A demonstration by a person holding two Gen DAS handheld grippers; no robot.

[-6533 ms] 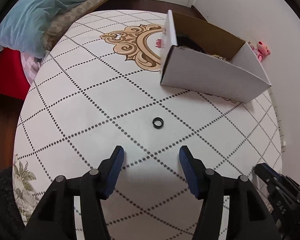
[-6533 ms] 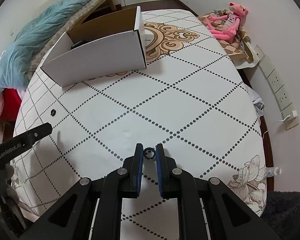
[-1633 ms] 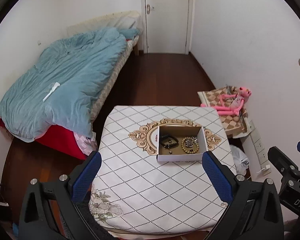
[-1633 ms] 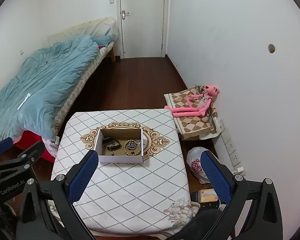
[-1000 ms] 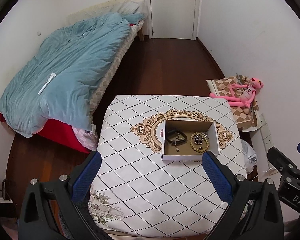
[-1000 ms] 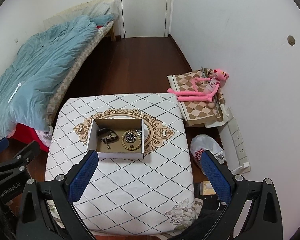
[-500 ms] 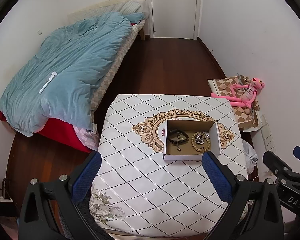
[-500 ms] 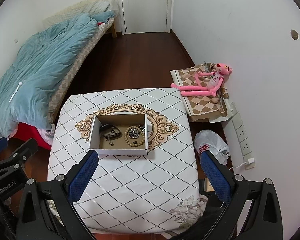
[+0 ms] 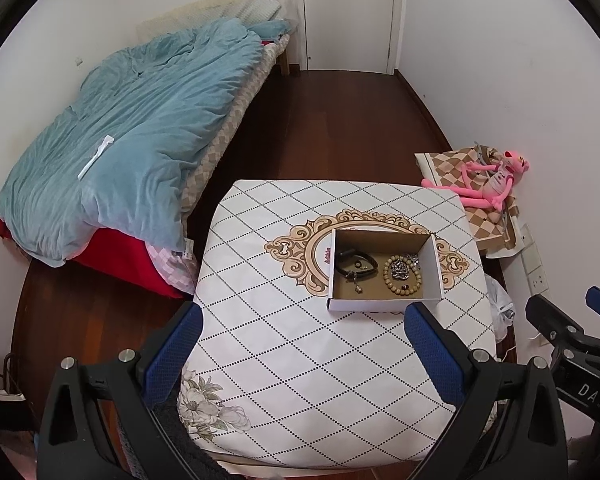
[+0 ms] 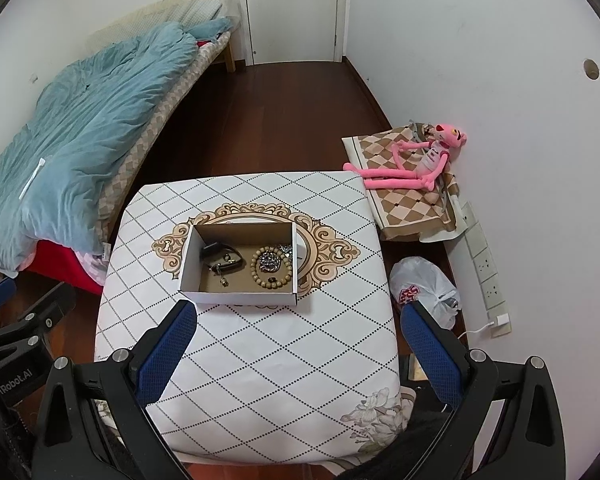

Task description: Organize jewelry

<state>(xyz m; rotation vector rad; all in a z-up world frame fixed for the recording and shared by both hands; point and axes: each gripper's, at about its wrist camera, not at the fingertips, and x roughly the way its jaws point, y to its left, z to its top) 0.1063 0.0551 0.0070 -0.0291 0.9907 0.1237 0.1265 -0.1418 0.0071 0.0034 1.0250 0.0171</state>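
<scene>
A white cardboard box [image 9: 380, 304] [image 10: 236, 297] stands on the table [image 9: 300, 360] [image 10: 268, 368], over its gold medallion. Inside lie a black bracelet [image 9: 356, 266] [image 10: 224, 262], a wooden bead bracelet [image 9: 403, 278] [image 10: 271, 268] and a silver chain [image 9: 400, 268] [image 10: 270, 260]. My left gripper [image 9: 302, 350] is wide open and empty, held high above the table's near side. My right gripper [image 10: 298, 344] is wide open and empty, also high above it.
A bed with a teal duvet [image 9: 120, 152] [image 10: 72, 152] stands to the left. A pink plush toy [image 9: 488, 184] [image 10: 412, 164] lies on a checked mat by the right wall. A white plastic bag [image 10: 424, 288] sits on the floor right of the table. A door [image 9: 348, 12] is at the back.
Earlier the right gripper was shut on a ring, and a black ring lay on the table before the left gripper. Now both are open and raised; lately the view has barely shifted.
</scene>
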